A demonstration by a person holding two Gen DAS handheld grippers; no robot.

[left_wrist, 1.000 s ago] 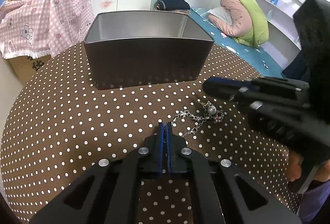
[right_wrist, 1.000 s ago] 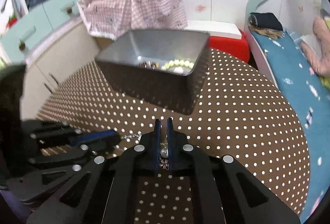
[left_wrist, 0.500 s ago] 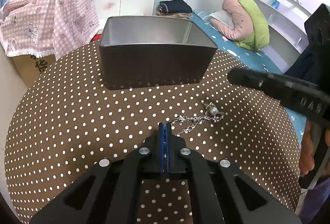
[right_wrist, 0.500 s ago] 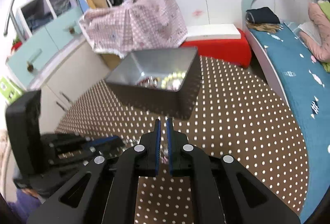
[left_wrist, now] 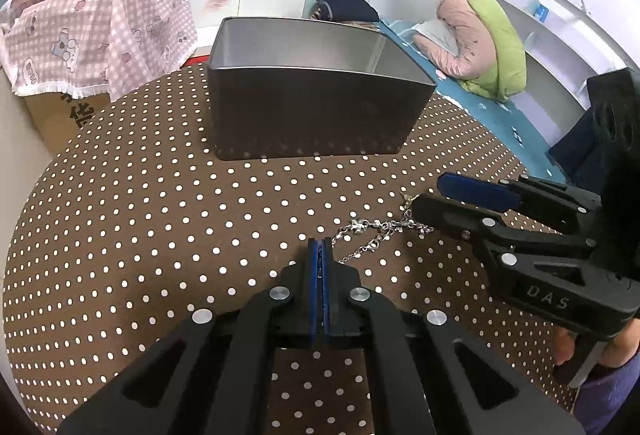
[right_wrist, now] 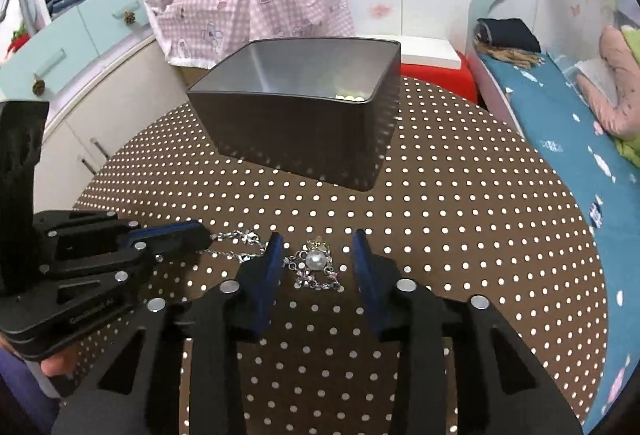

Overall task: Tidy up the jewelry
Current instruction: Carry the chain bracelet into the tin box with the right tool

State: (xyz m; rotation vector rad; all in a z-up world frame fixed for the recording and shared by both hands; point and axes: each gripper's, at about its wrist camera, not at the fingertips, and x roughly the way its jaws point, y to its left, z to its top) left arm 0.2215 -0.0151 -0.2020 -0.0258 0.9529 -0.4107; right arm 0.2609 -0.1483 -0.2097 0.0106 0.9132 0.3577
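While the polka-dot surface (right_wrist: 460, 203) carries the grey tin (right_wrist: 304, 123) toward its far edge, the step in hand is the pick-up of the silver bracelet (right_wrist: 316, 267), which lies near the front edge. The right hand-held gripper (right_wrist: 318, 255), spread wide, now straddles its pearl; half a second ago it was nearly pressed together and raised. The left hand-held gripper (left_wrist: 320, 267) is pressed together beside the chain's end. Next move, likely: close, lift, carry to the tin.
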